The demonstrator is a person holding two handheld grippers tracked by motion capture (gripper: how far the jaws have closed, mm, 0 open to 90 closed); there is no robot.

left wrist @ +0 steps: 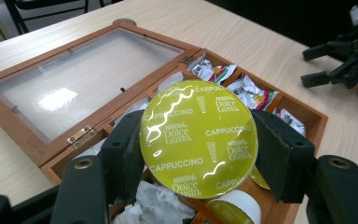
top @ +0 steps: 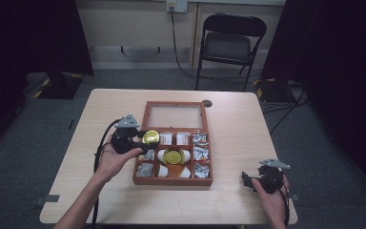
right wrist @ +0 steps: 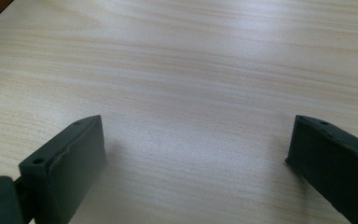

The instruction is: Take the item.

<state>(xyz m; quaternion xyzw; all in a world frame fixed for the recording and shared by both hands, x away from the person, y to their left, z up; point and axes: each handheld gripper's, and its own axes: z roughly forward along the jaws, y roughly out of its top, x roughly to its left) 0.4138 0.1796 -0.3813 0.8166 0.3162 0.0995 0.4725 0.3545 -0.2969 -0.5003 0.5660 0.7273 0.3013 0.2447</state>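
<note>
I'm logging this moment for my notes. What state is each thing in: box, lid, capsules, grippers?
Wooden box: open, on the table.
Glass lid: swung back, lying flat.
Yellow capsule: lifted above the box, clamped between the jaws of the left gripper.
Second yellow capsule: resting in the box.
Right gripper: open, holding nothing, over bare table.

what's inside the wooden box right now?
The wooden box holds white coffee capsules, one with a yellow lid, plus foil sachets. The left gripper holds a yellow-lidded capsule above it, hiding the compartment beneath.
</note>
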